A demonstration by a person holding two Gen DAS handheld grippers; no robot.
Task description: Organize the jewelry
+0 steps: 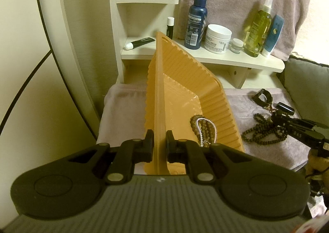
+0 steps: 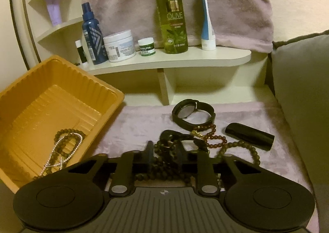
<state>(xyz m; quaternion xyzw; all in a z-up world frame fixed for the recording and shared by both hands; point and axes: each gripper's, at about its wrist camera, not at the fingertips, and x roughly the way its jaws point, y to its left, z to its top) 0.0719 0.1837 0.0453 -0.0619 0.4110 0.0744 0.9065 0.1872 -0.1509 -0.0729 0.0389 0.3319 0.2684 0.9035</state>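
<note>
The orange tray's rim is pinched by the left gripper; the right gripper (jaws spread) is lowered over dark prayer beads on the cloth's near edge.

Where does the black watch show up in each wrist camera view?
Left wrist view: the black watch lies far right on the cloth, beyond the dark beads.
Right wrist view: the watch sits centre, just ahead of the right claw.
Shared landmark: the green olive bottle on the shelf behind.

the right gripper covers part of the dark bead strand, hiding whether anything is gripped.
</note>
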